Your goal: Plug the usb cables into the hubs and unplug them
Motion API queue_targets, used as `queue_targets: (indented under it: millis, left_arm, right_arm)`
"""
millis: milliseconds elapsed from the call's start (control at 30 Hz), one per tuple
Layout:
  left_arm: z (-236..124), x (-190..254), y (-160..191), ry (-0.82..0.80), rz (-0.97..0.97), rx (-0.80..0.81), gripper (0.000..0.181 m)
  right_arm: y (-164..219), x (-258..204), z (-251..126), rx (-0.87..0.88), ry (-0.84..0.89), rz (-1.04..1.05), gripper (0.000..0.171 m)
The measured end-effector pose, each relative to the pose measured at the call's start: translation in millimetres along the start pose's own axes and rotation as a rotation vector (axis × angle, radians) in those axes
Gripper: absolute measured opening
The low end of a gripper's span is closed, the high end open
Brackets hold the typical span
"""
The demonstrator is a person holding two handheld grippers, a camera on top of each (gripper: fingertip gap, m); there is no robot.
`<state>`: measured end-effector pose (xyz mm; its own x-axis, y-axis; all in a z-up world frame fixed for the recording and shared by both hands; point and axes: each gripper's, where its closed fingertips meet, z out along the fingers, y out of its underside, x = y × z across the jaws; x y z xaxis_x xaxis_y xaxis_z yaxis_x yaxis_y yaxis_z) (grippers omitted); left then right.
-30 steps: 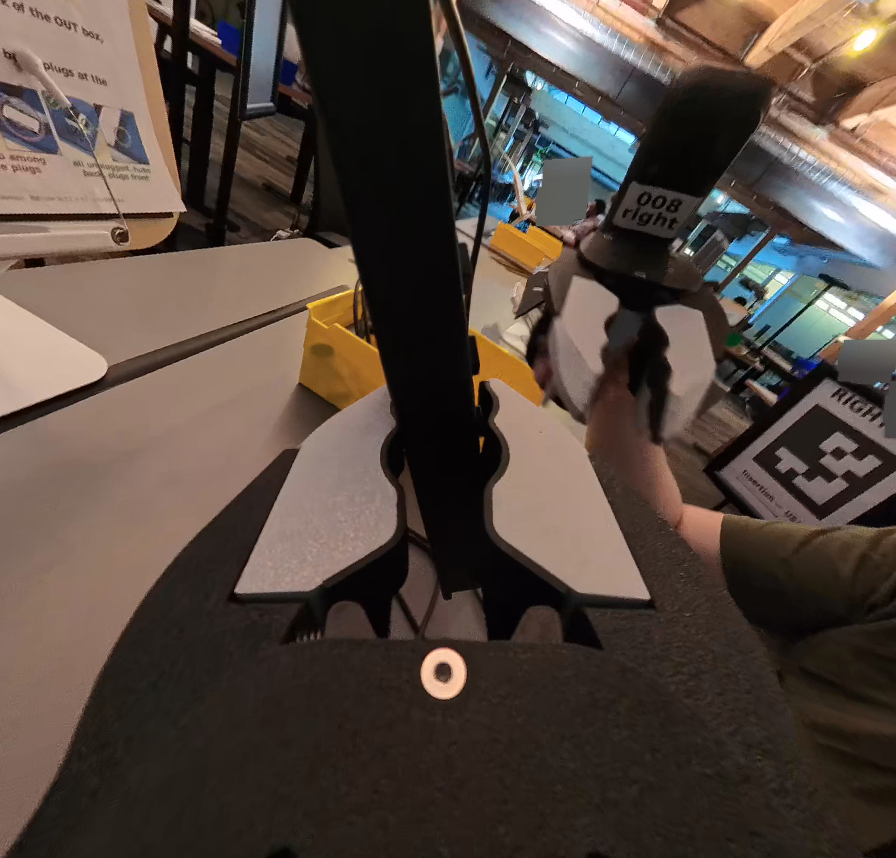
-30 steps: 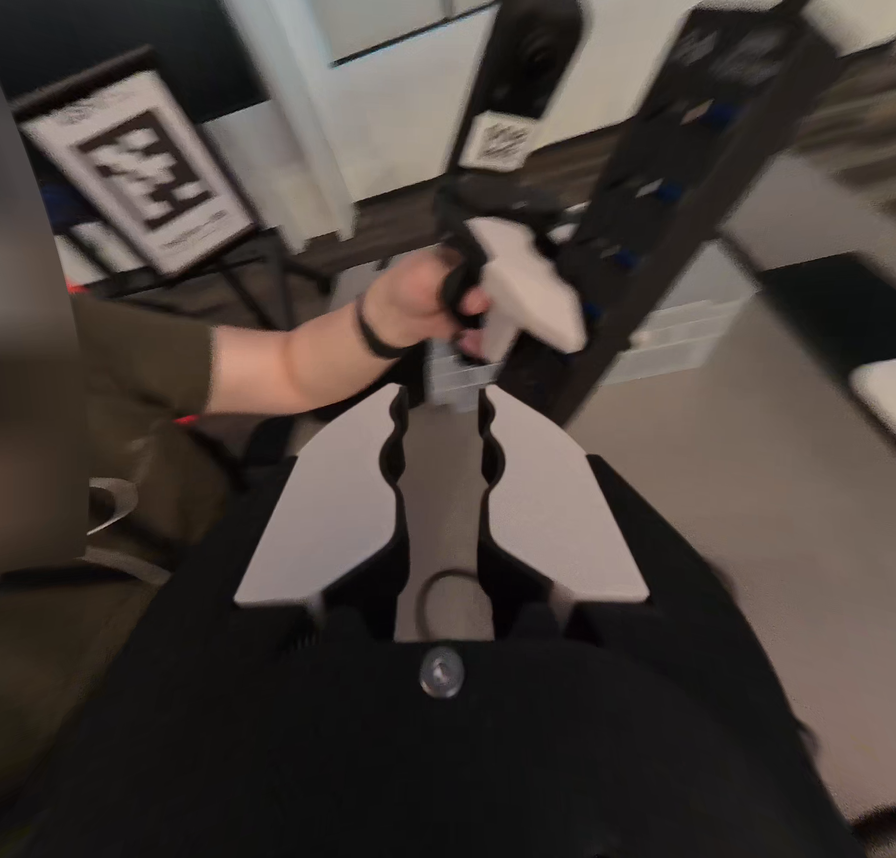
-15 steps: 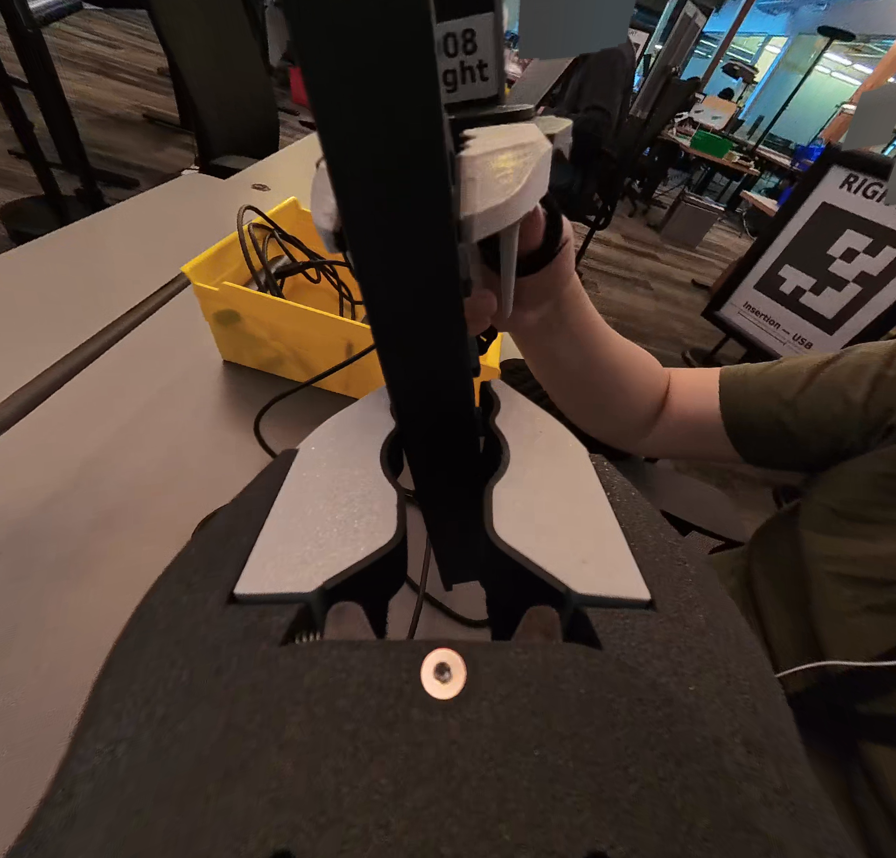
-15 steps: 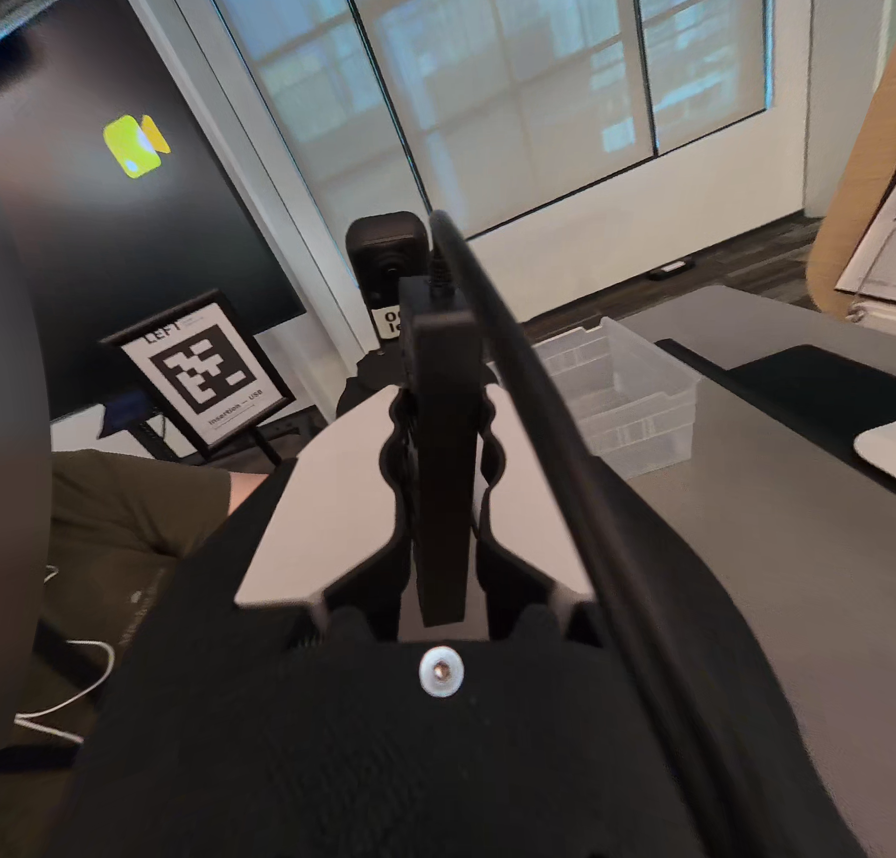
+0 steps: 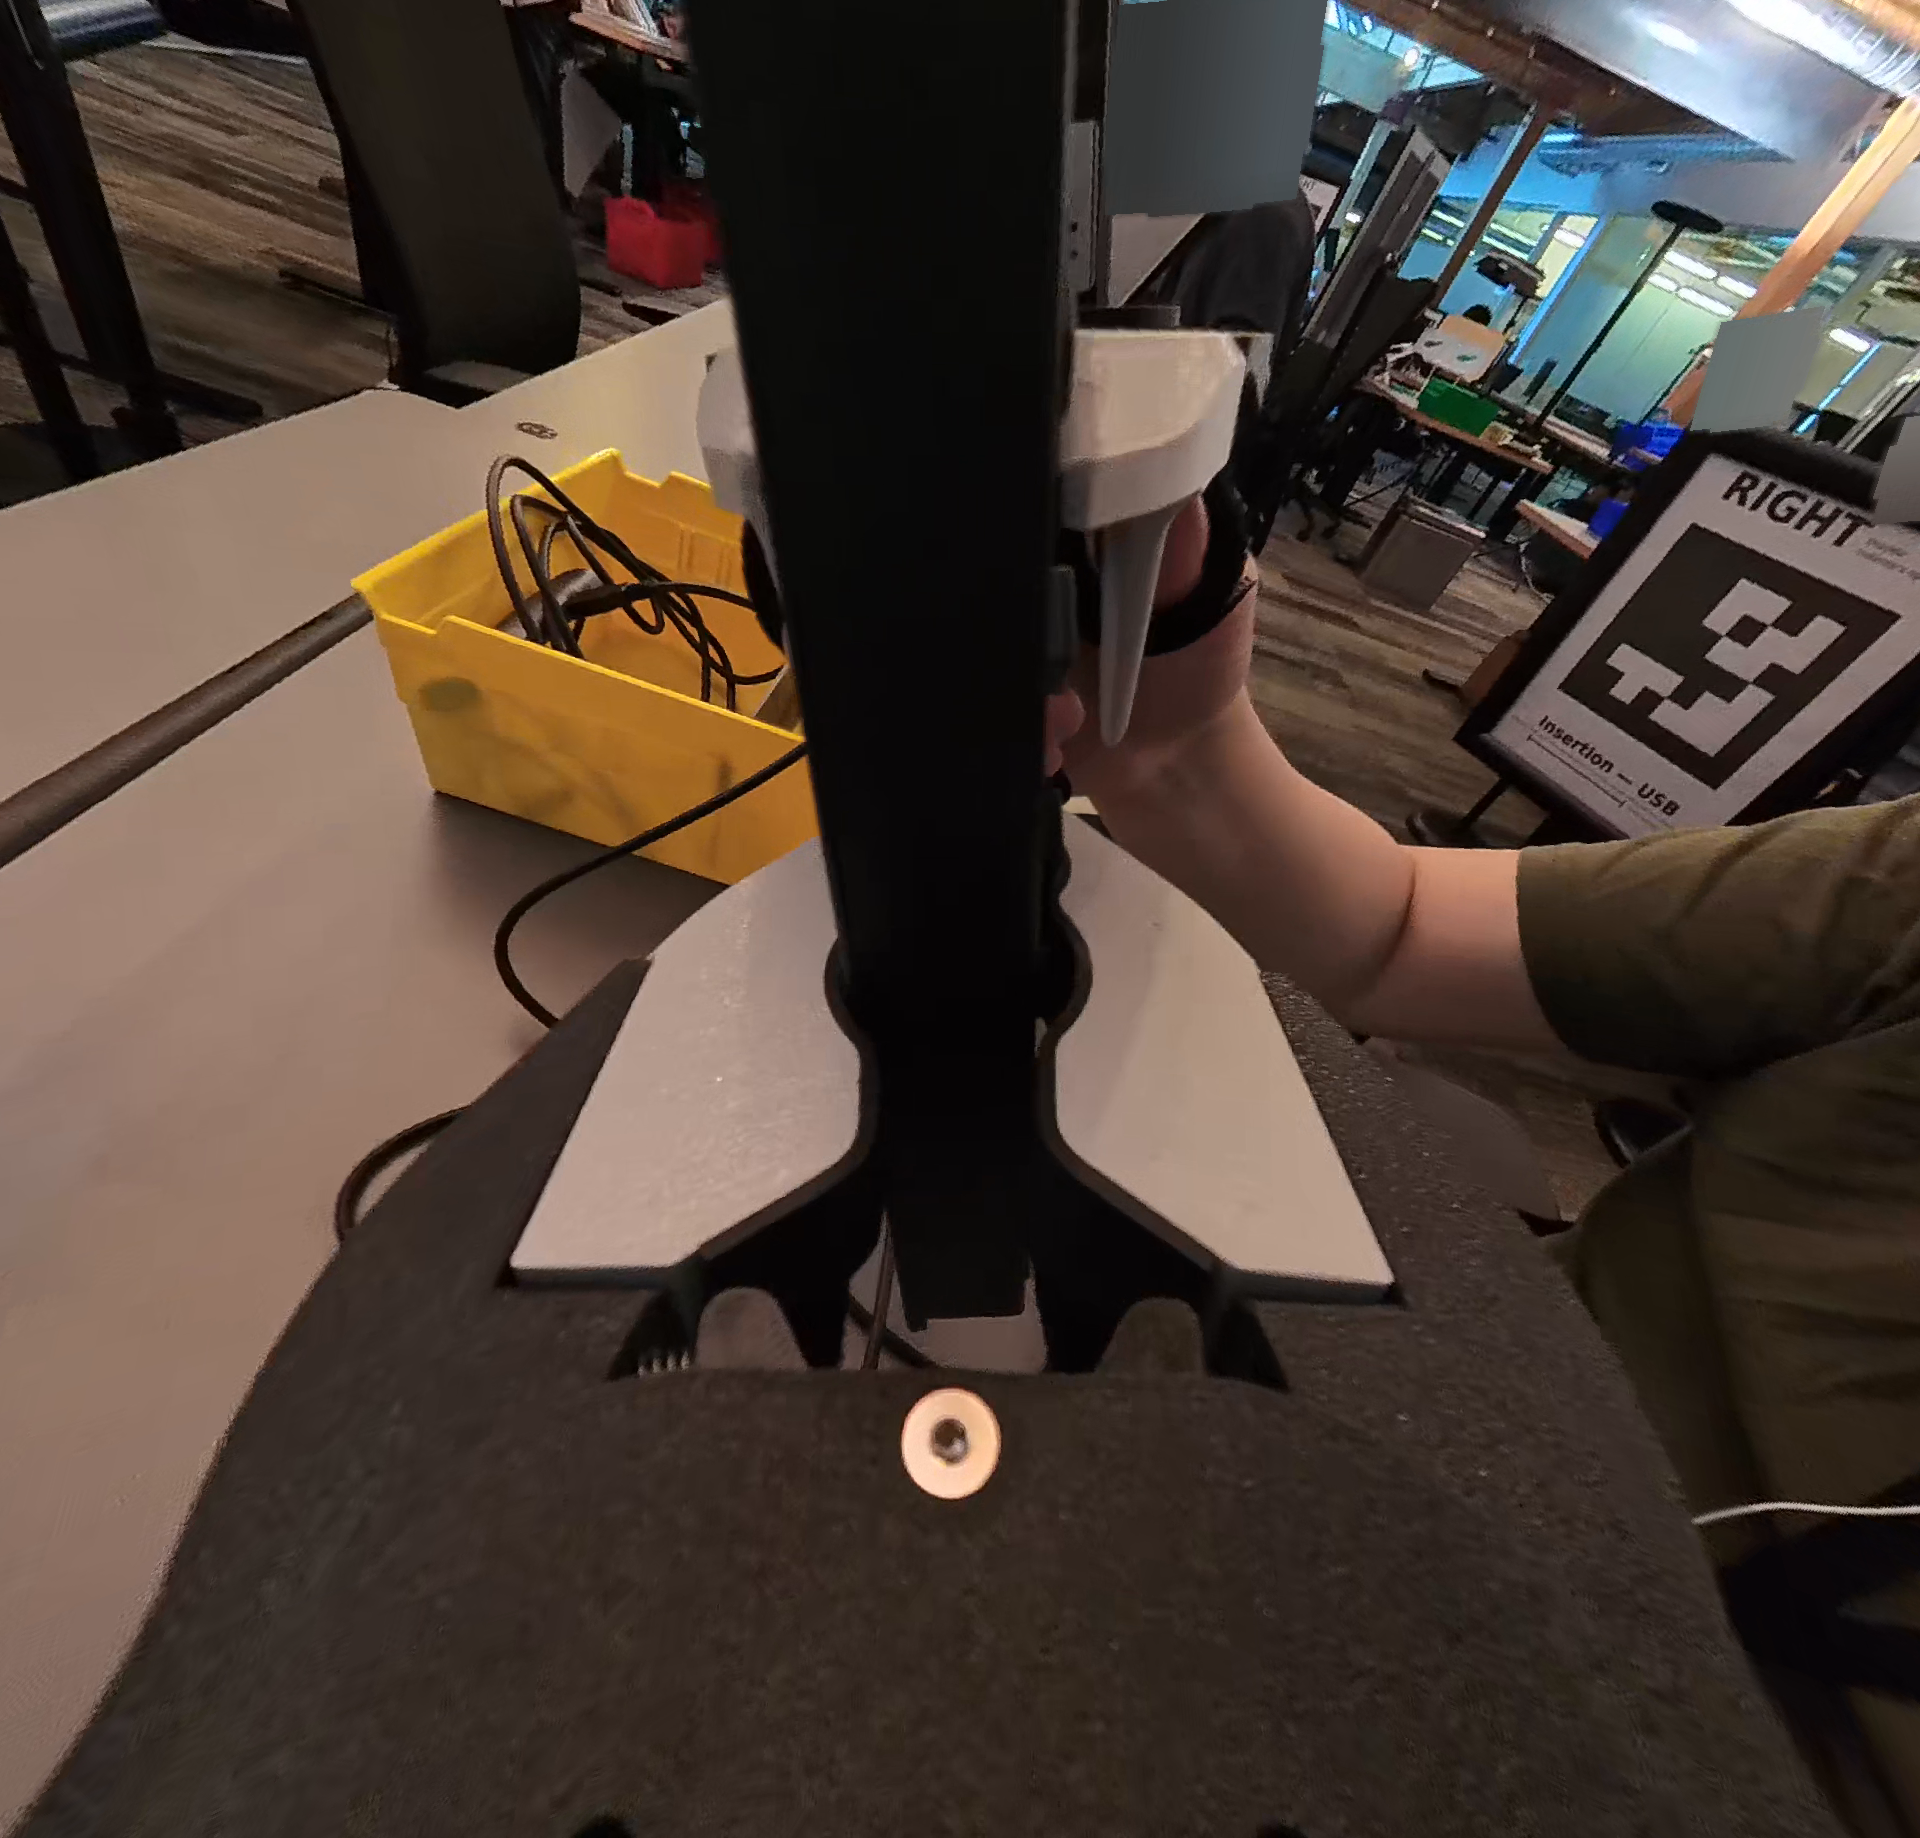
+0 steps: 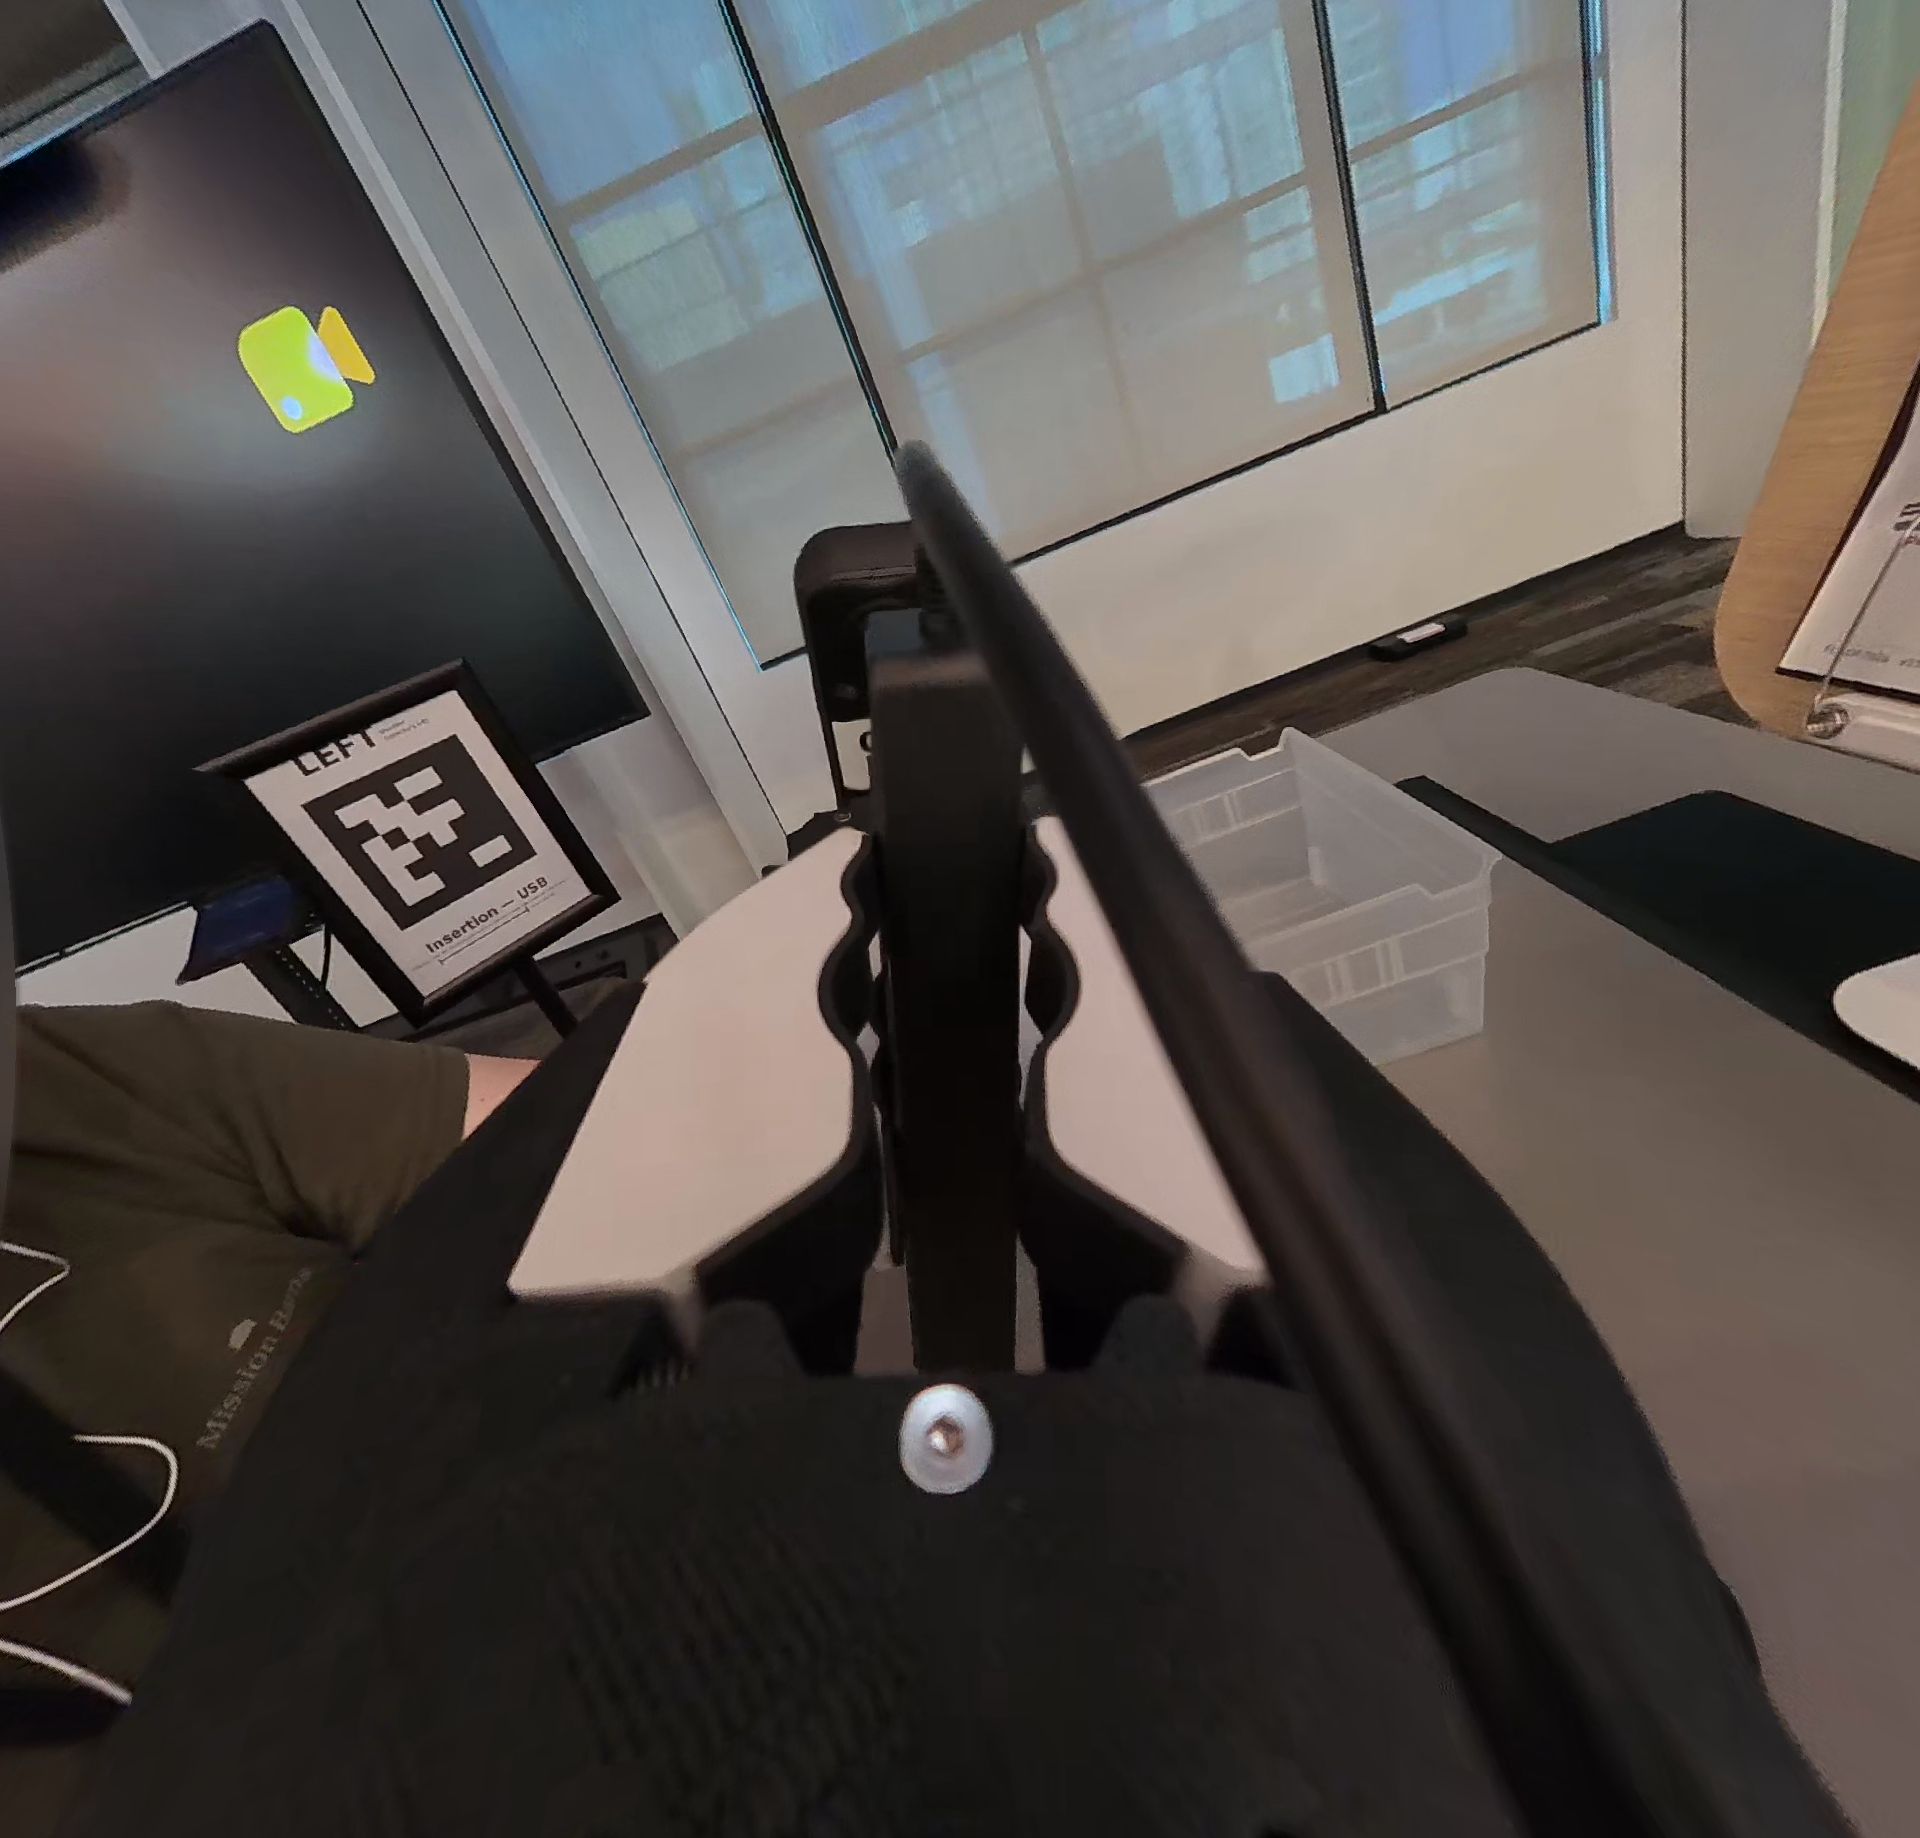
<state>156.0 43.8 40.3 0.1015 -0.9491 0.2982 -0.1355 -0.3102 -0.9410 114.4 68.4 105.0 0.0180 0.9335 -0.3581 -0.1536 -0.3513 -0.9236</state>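
Both claws, left and right, pinch one long flat black hub (matte, slab-like).

Soft daylight comes from the windows beyond the fingers; ceiling lamps glow far off. Wide-angle bending curves the edges; the cable nearest the lens blurs.

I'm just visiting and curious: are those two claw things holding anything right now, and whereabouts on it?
Both hold one long black hub. The left gripper clamps its lower end; the right gripper clamps the other end, near its cable.
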Motion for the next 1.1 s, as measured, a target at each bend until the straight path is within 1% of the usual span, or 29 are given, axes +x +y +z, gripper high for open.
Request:
queue_targets:
  millis: [100, 133, 200, 300, 367, 400, 500, 567, 600, 633, 667, 700, 733, 767, 833, 867, 900, 933, 967, 1000, 1033, 1067, 1100]
  left_arm:
    - [-1.1, -0.9, 0.4, -0.029, 0.037, -0.013, 0.026]
    - [-1.6, -1.4, 0.1, -0.041, 0.049, -0.014, 0.025]
    - [-3.7, 0.7, -1.8, -0.029, 0.051, -0.010, 0.025]
    - [-10.3, 4.5, -7.4, 0.000, 0.049, 0.013, 0.025]
    - [-14.4, 4.1, -9.3, -0.013, 0.080, 0.007, 0.025]
    - [-16.2, 4.2, -11.8, -0.019, 0.091, 0.016, 0.025]
    - [-20.6, 14.9, -19.8, 0.058, 0.053, 0.042, 0.025]
    - [-23.2, 14.3, -23.1, 0.031, 0.066, 0.050, 0.025]
    - [-24.3, 14.2, -23.5, 0.016, 0.078, 0.047, 0.025]
    - [-25.7, 15.3, -25.5, 0.020, 0.063, 0.059, 0.026]
    - [-28.3, 15.6, -30.4, 0.033, 0.015, 0.092, 0.026]
    - [-31.1, 17.4, -34.6, 0.072, -0.047, 0.121, 0.026]
    - [-33.8, 19.2, -36.5, 0.120, -0.103, 0.133, 0.025]
    - [-36.1, 17.2, -37.1, 0.135, -0.138, 0.137, 0.025]
    - [-40.3, 3.8, -35.8, 0.062, -0.119, 0.139, 0.025]
    - [-42.5, -2.4, -34.1, 0.018, -0.099, 0.127, 0.026]
    - [-45.2, -7.6, -33.5, -0.023, -0.087, 0.119, 0.025]
    - [-48.5, -11.6, -34.5, -0.059, -0.078, 0.121, 0.025]
    - [-51.9, -14.6, -36.3, -0.091, -0.068, 0.127, 0.025]
    - [-55.0, -17.5, -37.7, -0.124, -0.056, 0.128, 0.025]
    - [-57.9, -20.1, -38.5, -0.160, -0.034, 0.121, 0.025]
    - [-60.0, -20.8, -39.1, -0.185, -0.004, 0.111, 0.025]
    - [-61.3, -19.7, -39.6, -0.198, 0.023, 0.100, 0.025]
  right_arm:
    - [-2.7, -4.1, 0.3, 0.018, -0.014, -0.042, 0.026]
    - [-4.8, -7.3, 0.4, 0.025, -0.023, -0.055, 0.034]
    - [-6.1, -15.3, -0.3, 0.001, -0.034, -0.098, 0.044]
    - [-1.4, -19.8, -3.9, -0.084, 0.059, -0.215, 0.046]
    - [6.4, -25.0, -4.6, -0.160, 0.133, -0.300, 0.053]
    - [12.5, -30.9, -4.3, -0.209, 0.144, -0.341, 0.052]
    - [23.9, -40.8, -4.5, -0.319, 0.213, -0.448, 0.050]
    - [39.2, -53.7, -4.7, -0.386, 0.184, -0.427, 0.049]
    - [43.1, -60.7, -4.2, -0.372, 0.176, -0.407, 0.062]
    - [45.2, -73.1, -4.2, -0.330, 0.130, -0.411, 0.064]
    - [51.2, -92.9, -6.0, -0.301, 0.020, -0.407, 0.051]
    - [54.3, -104.1, -9.2, -0.274, -0.041, -0.398, 0.048]
    - [55.1, -104.4, -13.3, -0.261, -0.044, -0.391, 0.048]
    - [56.4, -102.8, -17.5, -0.260, -0.047, -0.372, 0.048]
    - [58.9, -110.0, -25.2, -0.250, -0.104, -0.245, 0.044]
    - [59.5, -118.1, -29.0, -0.230, -0.138, -0.174, 0.039]
    - [62.3, -121.4, -33.6, -0.212, -0.129, -0.115, 0.031]
    - [70.4, -111.8, -39.6, -0.211, -0.031, -0.058, 0.025]
    - [85.2, -87.5, -50.2, -0.229, 0.166, 0.018, 0.017]
    - [106.6, -54.9, -69.2, -0.259, 0.427, 0.115, 0.009]
    - [134.5, -26.5, -95.4, -0.319, 0.696, 0.195, 0.006]
    - [161.3, -10.5, -118.8, -0.411, 0.897, 0.198, 0.007]
    - [180.3, -0.4, -135.5, -0.486, 1.044, 0.153, 0.007]
